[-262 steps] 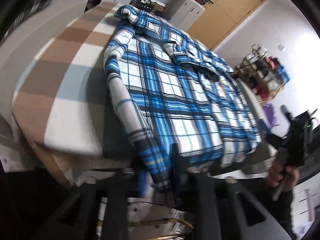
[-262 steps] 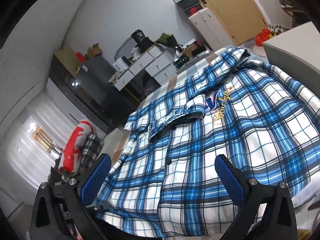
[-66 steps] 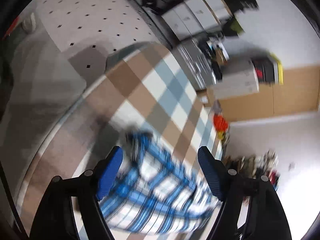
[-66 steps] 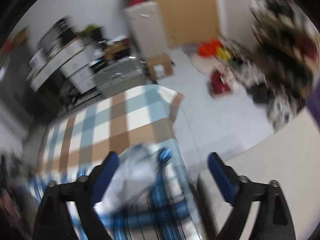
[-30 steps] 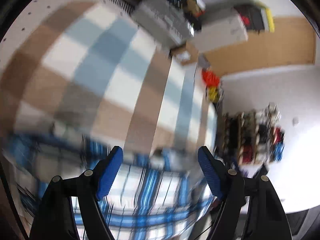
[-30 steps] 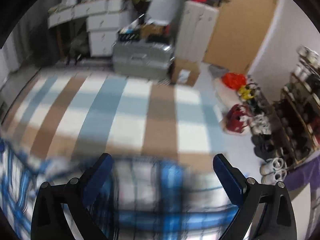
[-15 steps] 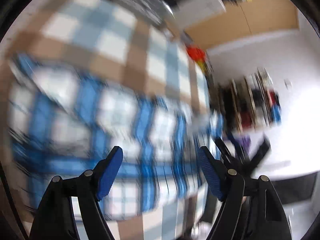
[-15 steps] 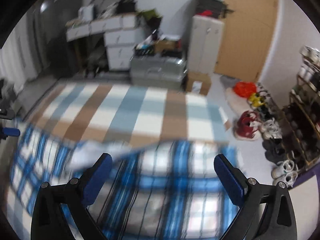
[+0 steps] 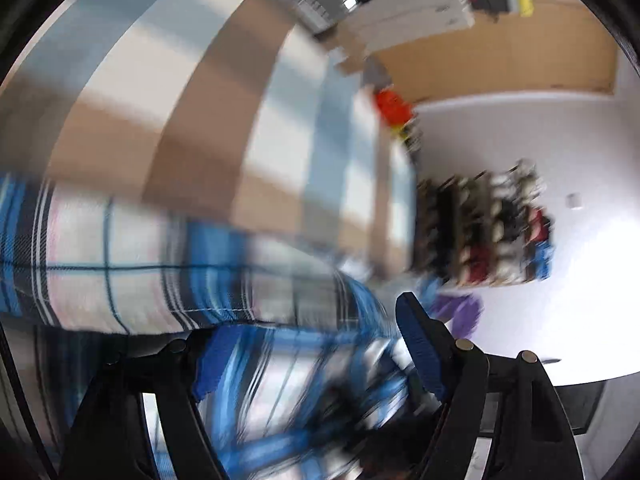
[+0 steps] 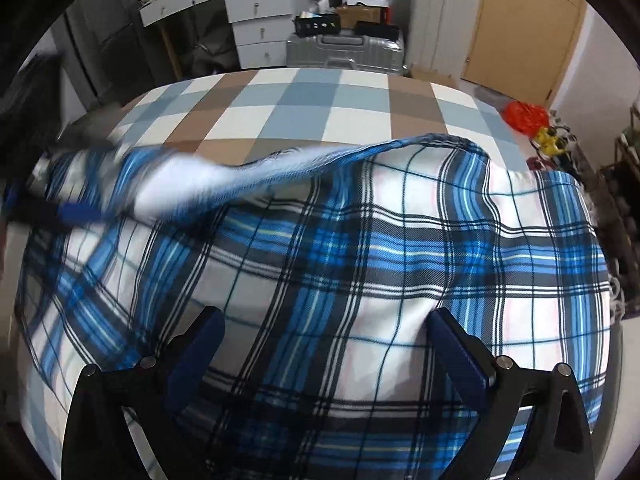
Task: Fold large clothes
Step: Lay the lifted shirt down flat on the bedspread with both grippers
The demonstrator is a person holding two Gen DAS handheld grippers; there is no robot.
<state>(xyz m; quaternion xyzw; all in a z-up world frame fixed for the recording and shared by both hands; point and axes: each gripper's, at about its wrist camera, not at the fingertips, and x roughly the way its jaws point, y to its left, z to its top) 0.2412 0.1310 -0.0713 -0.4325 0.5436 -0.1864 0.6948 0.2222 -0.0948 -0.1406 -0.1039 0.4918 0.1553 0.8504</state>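
Lying across the checked bed cover [image 10: 304,108], the blue plaid shirt [image 10: 360,264] fills six o'clock under both grippers. Right gripper [image 10: 324,344] and left gripper [image 9: 308,352] stand wide apart, grasping nothing.

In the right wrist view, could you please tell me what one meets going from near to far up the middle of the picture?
Hand-held gripper → blue plaid shirt → checked bedcover → silver suitcase → white drawers.
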